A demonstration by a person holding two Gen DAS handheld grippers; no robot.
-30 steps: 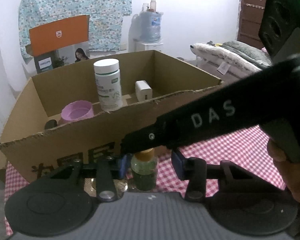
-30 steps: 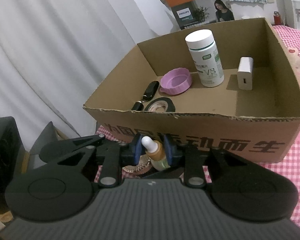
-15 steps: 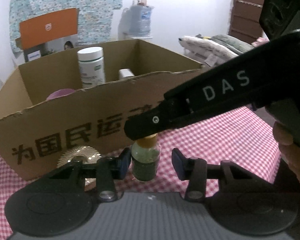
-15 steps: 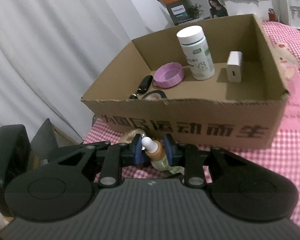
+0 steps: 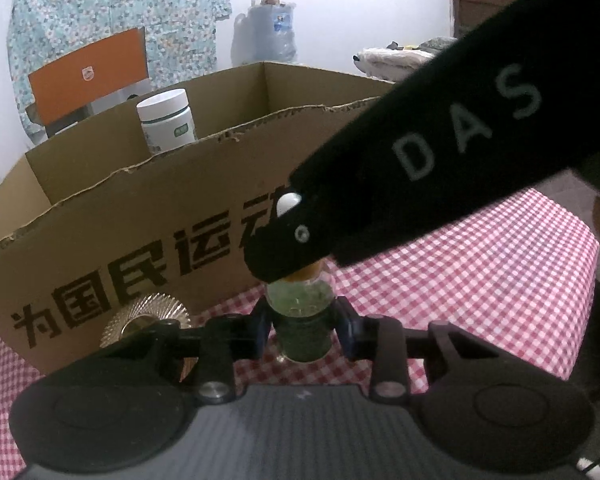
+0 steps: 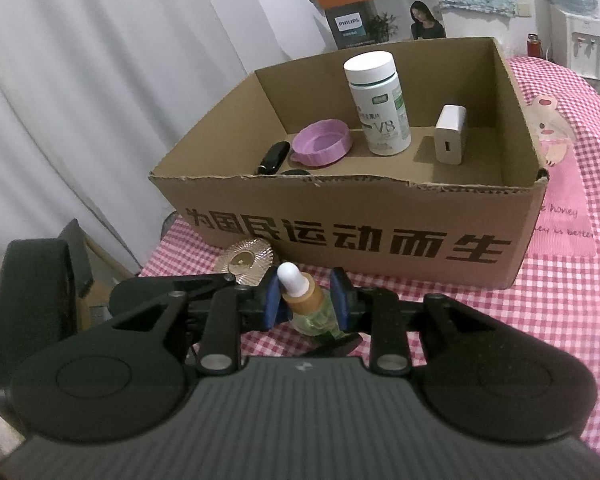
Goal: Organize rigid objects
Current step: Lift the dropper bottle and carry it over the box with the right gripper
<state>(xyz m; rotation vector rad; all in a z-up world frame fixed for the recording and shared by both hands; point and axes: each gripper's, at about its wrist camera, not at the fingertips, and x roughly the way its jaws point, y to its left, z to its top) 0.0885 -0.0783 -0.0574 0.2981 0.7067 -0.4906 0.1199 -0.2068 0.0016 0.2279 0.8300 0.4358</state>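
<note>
Once wide of the bottle [image 5: 300, 304], now closing on its green glass body with the left gripper [image 5: 302, 328], pads already touching both sides. Flanked higher up, at the amber collar, by the right gripper [image 6: 306, 300], nearly closed as before; cannot tell whether pressing or only resting there. Stands on the checked cloth [image 5: 460, 272] just in front of the box [image 5: 140, 220], near a gold disc [image 5: 148, 316], not yet inside. Reads as a handover from right to left, or a two-handed steadying. Already boxed: jar [image 6: 380, 108], pink lid [image 6: 322, 142], charger [image 6: 451, 134], black fob [image 6: 274, 156]. Leaves a lift over the front wall, then probably the disc.
</note>
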